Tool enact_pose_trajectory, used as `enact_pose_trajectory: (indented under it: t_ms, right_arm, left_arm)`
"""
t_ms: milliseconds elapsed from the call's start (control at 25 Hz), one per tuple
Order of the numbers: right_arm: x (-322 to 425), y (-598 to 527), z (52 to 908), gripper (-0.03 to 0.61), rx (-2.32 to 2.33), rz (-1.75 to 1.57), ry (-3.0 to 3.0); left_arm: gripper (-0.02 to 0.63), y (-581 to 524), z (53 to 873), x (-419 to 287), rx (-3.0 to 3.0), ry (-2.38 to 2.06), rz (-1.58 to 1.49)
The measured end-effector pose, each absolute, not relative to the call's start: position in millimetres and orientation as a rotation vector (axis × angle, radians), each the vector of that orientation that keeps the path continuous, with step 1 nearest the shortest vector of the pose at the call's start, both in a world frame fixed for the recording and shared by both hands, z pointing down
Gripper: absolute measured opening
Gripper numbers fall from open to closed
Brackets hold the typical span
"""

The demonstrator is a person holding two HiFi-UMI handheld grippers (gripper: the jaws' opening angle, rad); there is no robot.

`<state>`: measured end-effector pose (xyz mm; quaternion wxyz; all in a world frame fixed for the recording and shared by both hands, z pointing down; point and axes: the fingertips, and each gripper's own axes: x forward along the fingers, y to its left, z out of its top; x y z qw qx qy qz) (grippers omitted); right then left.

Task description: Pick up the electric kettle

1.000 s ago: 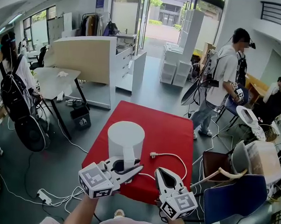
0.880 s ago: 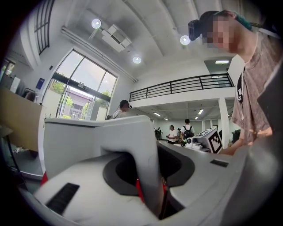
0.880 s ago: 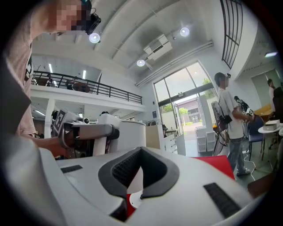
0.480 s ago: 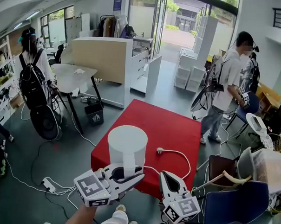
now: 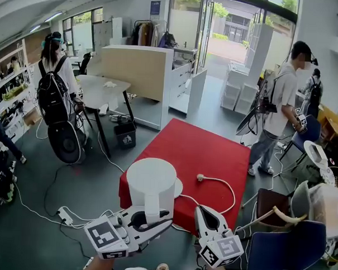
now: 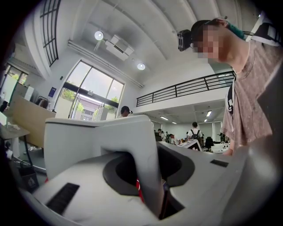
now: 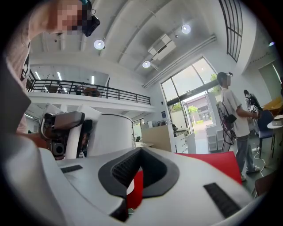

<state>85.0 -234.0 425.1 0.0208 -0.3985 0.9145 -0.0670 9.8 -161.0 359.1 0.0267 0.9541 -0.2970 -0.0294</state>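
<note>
Left gripper (image 5: 154,218) is clamping the handle (image 5: 152,203) of the kettle (image 5: 151,181), jaws pressing on both sides of it and pointing level; the grip is looking the same as a second ago. The kettle is staying upright but is now sitting over the near left edge of the table (image 5: 213,156), where a second ago it was further in over the red top. It is coming toward the person and rising a little. The base (image 5: 178,188) is now peeking out at the kettle's right side, so the kettle is probably coming off it. That is a judgement, since the head camera is shifting too. The cord (image 5: 225,187) is lying slack on the table, running to the plug (image 5: 201,176), and nothing is dragging. Right gripper (image 5: 203,211) is closed and empty, only red table showing in the gap behind its tips. It is hovering just right of the kettle without touching it, drifting along with the left one. So the pick-up is looking mostly done: what remains is clearing the base fully and keeping the kettle level. People are standing well apart from the table.
</note>
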Motion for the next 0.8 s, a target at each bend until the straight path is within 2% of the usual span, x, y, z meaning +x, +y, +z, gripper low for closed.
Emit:
enact_pose_trajectory:
  t_ms: [800]
  right_arm:
    - [35,-153,416,0.011,-1.271,-0.165,2.795]
  left_arm:
    - [0.098,-77,364,-35,2.995,-0.854,-0.065]
